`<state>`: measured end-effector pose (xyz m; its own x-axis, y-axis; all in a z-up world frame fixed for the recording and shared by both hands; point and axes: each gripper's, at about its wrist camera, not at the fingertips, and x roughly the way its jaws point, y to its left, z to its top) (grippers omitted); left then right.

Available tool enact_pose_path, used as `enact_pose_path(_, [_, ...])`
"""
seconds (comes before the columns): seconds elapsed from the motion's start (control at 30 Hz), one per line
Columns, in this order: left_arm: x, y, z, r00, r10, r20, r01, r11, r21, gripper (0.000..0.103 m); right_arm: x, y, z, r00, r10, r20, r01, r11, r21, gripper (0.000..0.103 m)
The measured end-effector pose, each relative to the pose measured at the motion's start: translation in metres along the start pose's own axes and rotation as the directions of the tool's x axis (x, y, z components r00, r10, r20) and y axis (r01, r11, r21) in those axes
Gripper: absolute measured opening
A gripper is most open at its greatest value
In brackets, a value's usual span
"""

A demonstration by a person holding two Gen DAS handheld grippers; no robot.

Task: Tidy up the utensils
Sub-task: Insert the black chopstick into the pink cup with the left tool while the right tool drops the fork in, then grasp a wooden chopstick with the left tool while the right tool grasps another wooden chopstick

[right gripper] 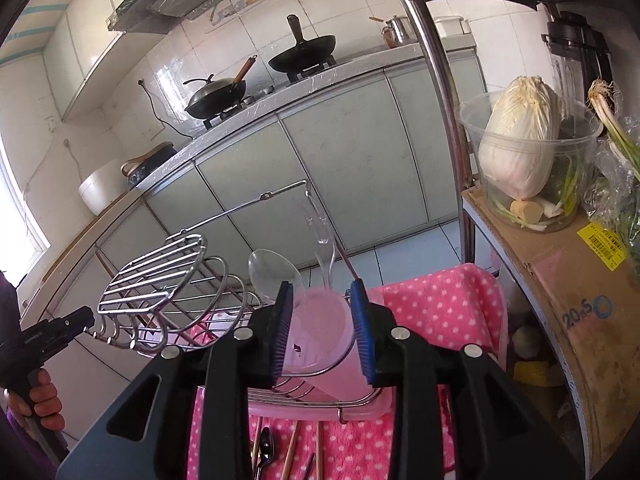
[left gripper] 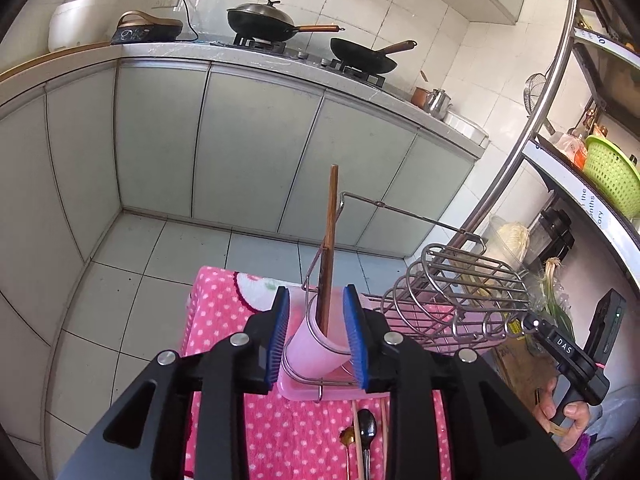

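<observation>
A pink utensil cup (left gripper: 310,350) sits in a wire ring at the end of a steel dish rack (left gripper: 452,300). A brown wooden chopstick (left gripper: 330,248) stands upright in it. My left gripper (left gripper: 316,336) is open, its blue pads on either side of the cup. In the right wrist view another pink cup (right gripper: 324,332) holds clear plastic spoons (right gripper: 276,272). My right gripper (right gripper: 324,332) is open around that cup, empty. Loose utensils lie on the pink dotted cloth (left gripper: 288,432): a dark spoon (left gripper: 367,430), a gold spoon (left gripper: 347,438) and chopsticks (right gripper: 290,454).
The rack stands on a pink tray (right gripper: 320,410). A metal shelf to the right holds a cabbage in a clear tub (right gripper: 520,148), scallions and a cardboard box (right gripper: 560,272). Kitchen counter with woks (left gripper: 276,20) lies beyond, across a tiled floor.
</observation>
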<state>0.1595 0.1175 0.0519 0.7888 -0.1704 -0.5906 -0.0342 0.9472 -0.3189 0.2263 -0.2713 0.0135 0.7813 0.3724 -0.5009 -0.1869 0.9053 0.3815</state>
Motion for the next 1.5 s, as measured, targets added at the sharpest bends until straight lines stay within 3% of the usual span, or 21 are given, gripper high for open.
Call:
enact_pose_path(0.2, [-0.014, -0.005, -0.026, 0.998, -0.048, -0.027, 0.048, 0.999, 0.006, 0.027, -0.032, 0.013, -0.024, 1.000, -0.009, 0.029, 0.011, 0.998, -0.067, 0.030])
enact_pose_path(0.33, [-0.010, -0.012, -0.050, 0.993, -0.083, -0.088, 0.085, 0.996, 0.019, 0.027, -0.041, 0.014, -0.049, 1.000, 0.015, -0.018, -0.016, 0.998, -0.055, 0.030])
enact_pose_path(0.4, [-0.003, -0.016, -0.065, 0.987, -0.099, -0.127, 0.102, 0.995, 0.021, 0.027, -0.043, 0.013, -0.064, 0.998, 0.056, -0.038, -0.058, 0.997, -0.054, 0.036])
enact_pose_path(0.47, [0.009, -0.020, -0.082, 0.979, -0.102, -0.179, 0.109, 0.994, 0.026, 0.026, -0.042, 0.015, -0.078, 0.997, 0.028, -0.075, -0.034, 0.997, -0.071, 0.037])
enact_pose_path(0.53, [0.023, -0.023, -0.098, 0.966, -0.107, -0.237, 0.116, 0.993, 0.024, 0.023, -0.039, 0.013, -0.091, 0.994, 0.008, -0.112, -0.017, 0.997, -0.074, 0.037])
enact_pose_path(0.8, [0.081, -0.038, -0.152, 0.872, -0.161, -0.462, 0.170, 0.985, -0.023, 0.011, -0.023, -0.009, -0.127, 0.961, 0.032, -0.275, -0.020, 0.999, 0.049, 0.037])
enact_pose_path(1.17, [0.147, -0.041, -0.176, 0.817, -0.083, -0.570, 0.081, 0.996, -0.029, 0.011, -0.012, -0.020, -0.144, 0.937, 0.057, -0.344, -0.031, 0.996, 0.081, 0.036])
enact_pose_path(1.5, [0.159, -0.049, -0.181, 0.815, -0.100, -0.570, 0.097, 0.995, -0.035, 0.007, -0.003, -0.011, -0.153, 0.919, 0.067, -0.388, -0.047, 0.997, 0.062, 0.036])
